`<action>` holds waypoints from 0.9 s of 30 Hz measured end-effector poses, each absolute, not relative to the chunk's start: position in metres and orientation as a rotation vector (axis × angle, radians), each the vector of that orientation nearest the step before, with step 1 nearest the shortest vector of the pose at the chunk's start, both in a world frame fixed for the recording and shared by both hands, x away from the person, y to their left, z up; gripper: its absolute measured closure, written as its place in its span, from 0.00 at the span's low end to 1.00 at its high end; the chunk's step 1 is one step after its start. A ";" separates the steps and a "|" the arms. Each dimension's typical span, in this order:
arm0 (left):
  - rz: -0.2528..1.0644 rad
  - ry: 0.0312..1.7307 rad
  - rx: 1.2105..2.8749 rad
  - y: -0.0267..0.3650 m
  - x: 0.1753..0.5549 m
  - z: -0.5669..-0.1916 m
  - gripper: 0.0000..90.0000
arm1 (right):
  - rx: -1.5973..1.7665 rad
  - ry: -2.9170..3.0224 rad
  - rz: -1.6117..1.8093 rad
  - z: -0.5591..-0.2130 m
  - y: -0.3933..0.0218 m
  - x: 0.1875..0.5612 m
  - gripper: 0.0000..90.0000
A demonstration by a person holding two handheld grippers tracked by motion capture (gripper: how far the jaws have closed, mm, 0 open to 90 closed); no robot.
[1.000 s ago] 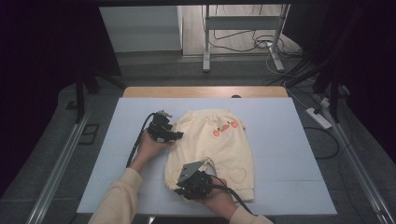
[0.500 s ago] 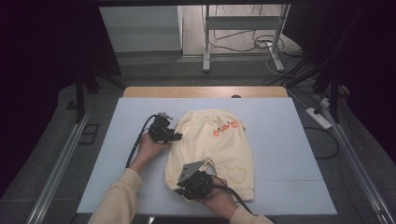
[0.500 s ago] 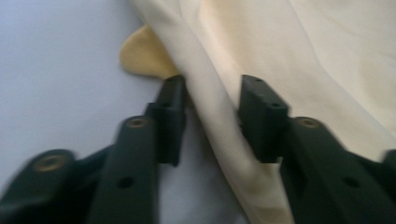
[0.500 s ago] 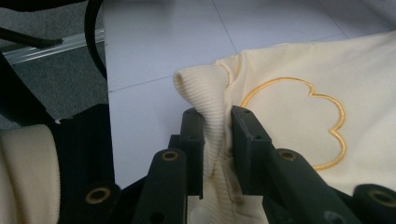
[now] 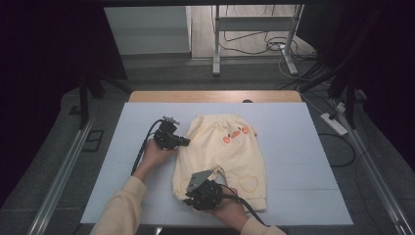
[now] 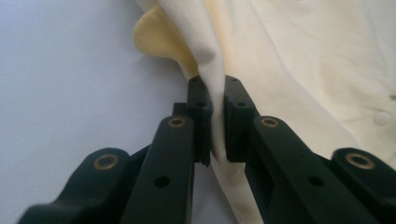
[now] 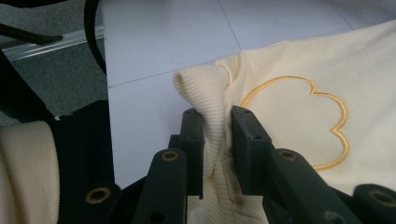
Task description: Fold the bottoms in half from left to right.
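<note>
The left gripper [image 6: 214, 122] has its jaws pinched together on a fold of the pale yellow garment [image 5: 222, 152], at the cloth's left edge roughly midway along its length. The right gripper [image 7: 218, 140] is likewise clamped on cloth: its jaws squeeze the ribbed cuff [image 7: 201, 100] at the garment's near left corner, just beside an embroidered heart outline [image 7: 299, 121].

From there the garment spreads out to the right and far side, lying mostly flat near the middle of the white table [image 5: 303, 132], with an orange motif [image 5: 234, 134] toward its far end and a second heart [image 5: 248, 182] near the right hem.

As a judgement, the work looks to be at its start: both grips along the left side are secured, but no fold appears made yet. The cloth has only begun to lift at the pinched spots. What seems left is carrying that left edge over and smoothing the result.
</note>
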State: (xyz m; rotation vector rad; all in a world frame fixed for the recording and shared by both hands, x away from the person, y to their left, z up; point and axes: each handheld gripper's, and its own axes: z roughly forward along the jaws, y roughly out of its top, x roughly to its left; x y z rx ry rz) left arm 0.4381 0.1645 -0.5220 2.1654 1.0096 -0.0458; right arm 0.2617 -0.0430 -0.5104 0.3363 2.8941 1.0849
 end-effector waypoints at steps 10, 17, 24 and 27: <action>-0.036 0.979 2.139 0.171 0.432 -0.508 0.93 | 0.326 2.899 1.078 -0.510 -0.042 0.262 0.83; -0.021 0.949 2.147 0.171 0.428 -0.501 0.93 | 0.327 2.901 1.088 -0.508 -0.041 0.261 0.83; -0.031 0.940 2.139 0.173 0.426 -0.495 0.93 | 0.323 2.892 1.110 -0.505 -0.040 0.259 0.83; -0.038 0.935 2.128 0.176 0.425 -0.491 0.93 | 0.316 2.890 1.119 -0.503 -0.039 0.258 0.83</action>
